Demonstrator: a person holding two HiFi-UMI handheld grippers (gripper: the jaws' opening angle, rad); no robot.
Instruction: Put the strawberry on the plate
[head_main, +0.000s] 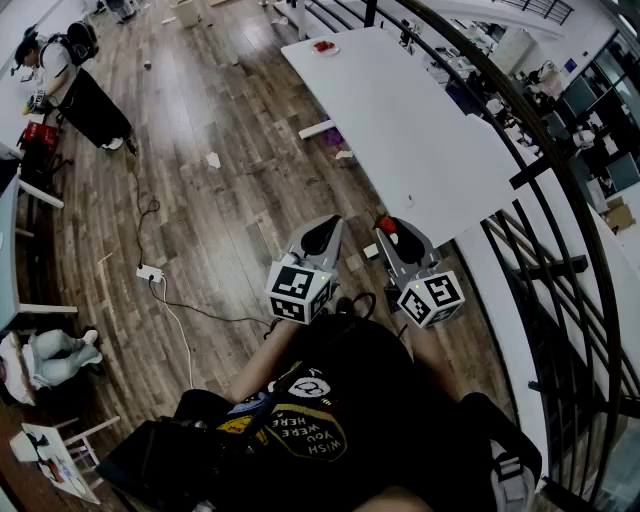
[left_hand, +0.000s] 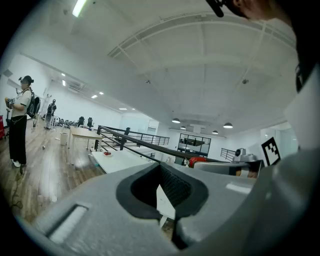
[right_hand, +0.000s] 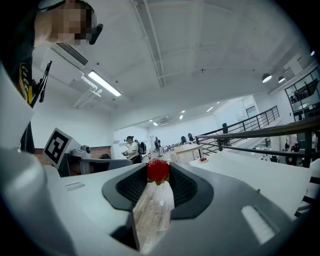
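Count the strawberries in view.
1 strawberry for sure: held in the right gripper. Red bits on the far plate may be more, too small to tell.

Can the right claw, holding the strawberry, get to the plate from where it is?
Likely not yet: the plate sits at the table's far end, well away from the right claw with its strawberry. The way along the table looks free.

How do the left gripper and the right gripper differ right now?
The right gripper grips a red strawberry at its jaw tips; the left gripper has nothing between its jaws. The right gripper's jaws stand apart by the strawberry's width; the left gripper's are close together. Both are grey and held side by side near the white table.
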